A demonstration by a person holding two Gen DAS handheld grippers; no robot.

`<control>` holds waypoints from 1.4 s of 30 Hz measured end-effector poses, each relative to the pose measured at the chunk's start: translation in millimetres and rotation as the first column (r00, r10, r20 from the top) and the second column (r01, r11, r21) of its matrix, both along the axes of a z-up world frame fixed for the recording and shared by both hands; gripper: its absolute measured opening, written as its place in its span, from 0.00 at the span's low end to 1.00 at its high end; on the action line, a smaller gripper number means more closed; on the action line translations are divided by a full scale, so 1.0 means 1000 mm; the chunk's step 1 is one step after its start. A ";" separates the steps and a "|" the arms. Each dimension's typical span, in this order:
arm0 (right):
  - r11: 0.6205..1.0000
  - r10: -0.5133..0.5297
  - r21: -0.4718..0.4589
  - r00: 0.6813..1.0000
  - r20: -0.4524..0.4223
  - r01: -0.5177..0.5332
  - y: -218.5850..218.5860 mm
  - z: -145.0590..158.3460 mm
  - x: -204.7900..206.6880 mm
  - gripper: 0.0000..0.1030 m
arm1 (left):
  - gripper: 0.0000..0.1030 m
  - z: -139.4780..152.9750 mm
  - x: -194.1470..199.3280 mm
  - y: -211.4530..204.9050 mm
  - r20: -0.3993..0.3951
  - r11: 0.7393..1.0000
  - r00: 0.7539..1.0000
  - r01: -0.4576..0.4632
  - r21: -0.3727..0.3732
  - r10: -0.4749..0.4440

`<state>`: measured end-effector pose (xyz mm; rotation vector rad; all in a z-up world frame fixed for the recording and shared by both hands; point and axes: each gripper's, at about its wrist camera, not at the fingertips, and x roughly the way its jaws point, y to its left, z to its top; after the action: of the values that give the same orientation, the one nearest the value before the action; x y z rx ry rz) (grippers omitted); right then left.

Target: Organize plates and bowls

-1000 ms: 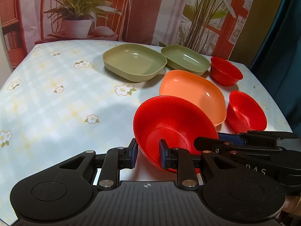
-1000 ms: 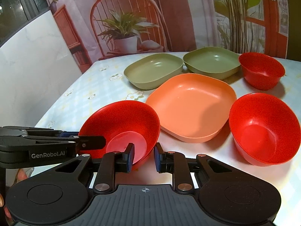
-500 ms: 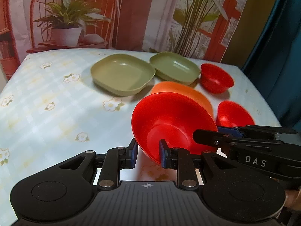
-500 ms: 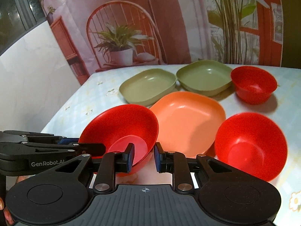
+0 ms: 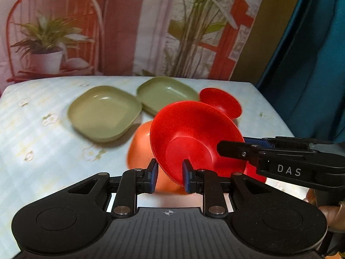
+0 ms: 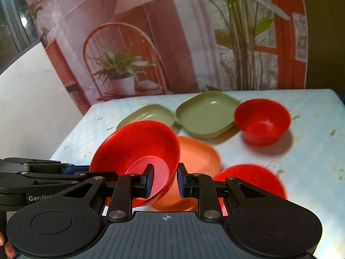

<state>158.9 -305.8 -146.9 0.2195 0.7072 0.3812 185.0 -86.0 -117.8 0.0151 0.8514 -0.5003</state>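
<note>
both tools, left (image 5: pixel 168 176) and right (image 6: pixel 165 180), pinch one empty red bowl's (image 5: pixel 194 136) rim above the table (image 5: pixel 43 151).

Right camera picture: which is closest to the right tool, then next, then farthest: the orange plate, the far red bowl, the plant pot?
1. Orange plate, just beyond the right tool.
2. Far red bowl, farther back on the right.
3. Plant pot, in the backdrop behind the table, left.
</note>
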 end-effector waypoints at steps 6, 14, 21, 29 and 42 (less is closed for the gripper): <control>0.999 -0.044 -0.014 0.999 0.004 0.044 -0.032 0.008 0.008 0.21 | 0.25 0.003 0.011 -0.033 0.005 0.998 0.998 0.059 -0.001 -0.059; 0.995 -0.098 -0.037 0.995 -0.017 0.098 -0.071 0.001 0.005 0.21 | 0.25 -0.011 0.013 -0.070 -0.037 0.991 0.991 0.132 0.009 -0.131; 0.990 -0.132 -0.046 0.989 -0.062 0.130 -0.090 -0.022 -0.002 0.22 | 0.25 -0.031 0.013 -0.087 -0.088 0.984 0.981 0.177 0.030 -0.174; 0.990 -0.135 -0.050 0.987 -0.087 0.131 -0.097 -0.035 -0.002 0.22 | 0.25 -0.041 0.015 -0.095 -0.107 0.980 0.977 0.191 0.052 -0.184; 0.991 -0.120 -0.068 0.988 -0.100 0.114 -0.096 -0.041 -0.004 0.26 | 0.25 -0.045 0.015 -0.099 -0.116 0.977 0.974 0.202 0.067 -0.194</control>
<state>155.3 -401.9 -187.6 0.2222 0.8036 0.2363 200.3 -184.8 -163.0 0.1472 0.9816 -0.6595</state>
